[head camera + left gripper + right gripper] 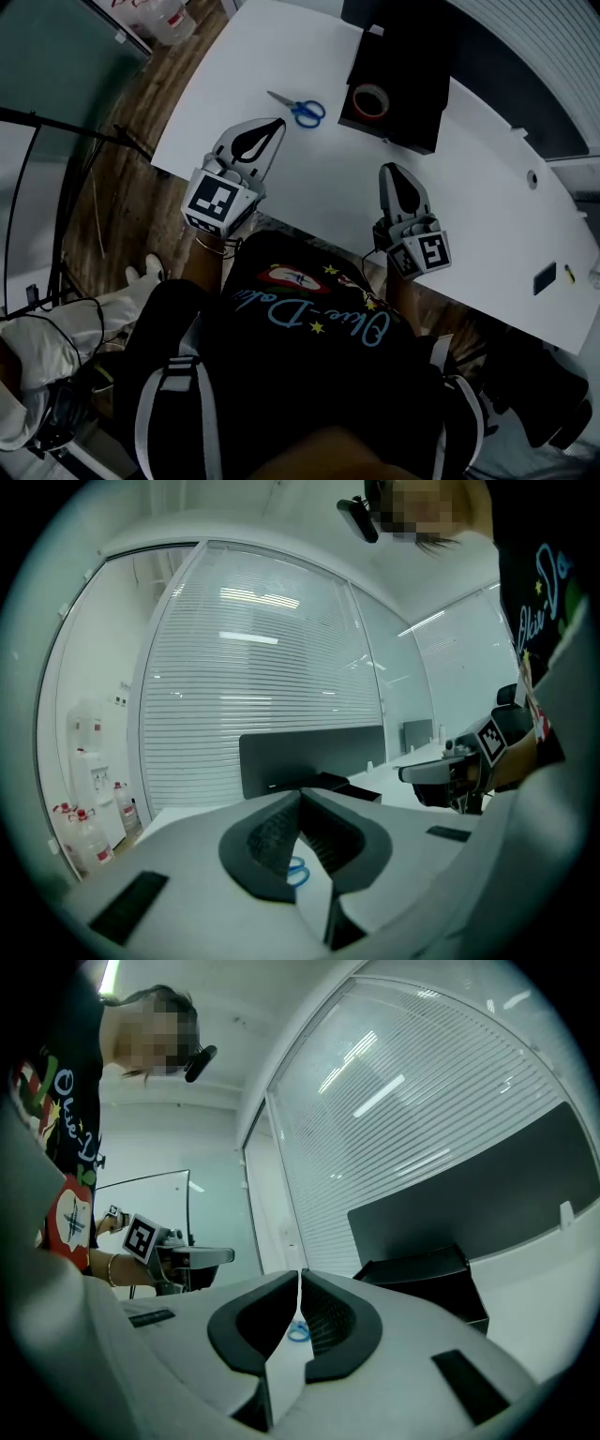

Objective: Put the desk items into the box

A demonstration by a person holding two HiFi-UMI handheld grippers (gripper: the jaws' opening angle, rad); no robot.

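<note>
Blue-handled scissors [298,109] lie on the white desk [262,56], a short way beyond my left gripper [278,123]. That gripper hovers over the desk's near edge with its jaws closed tip to tip and nothing in them. A black box [412,56] stands at the far side with a red tape roll [370,100] inside. My right gripper [387,169] hangs above the near edge, below the box, shut and empty. The left gripper view shows the scissors [296,872] beneath the closed tips [300,795]. In the right gripper view, the scissors [298,1332] and box [422,1274] lie ahead.
Water bottles [169,19] stand on the floor beyond the desk's left end. A small dark object [545,278] lies on the desk at the far right. A dark partition panel [309,752] rises behind the desk. Cables and bags sit on the floor at my left.
</note>
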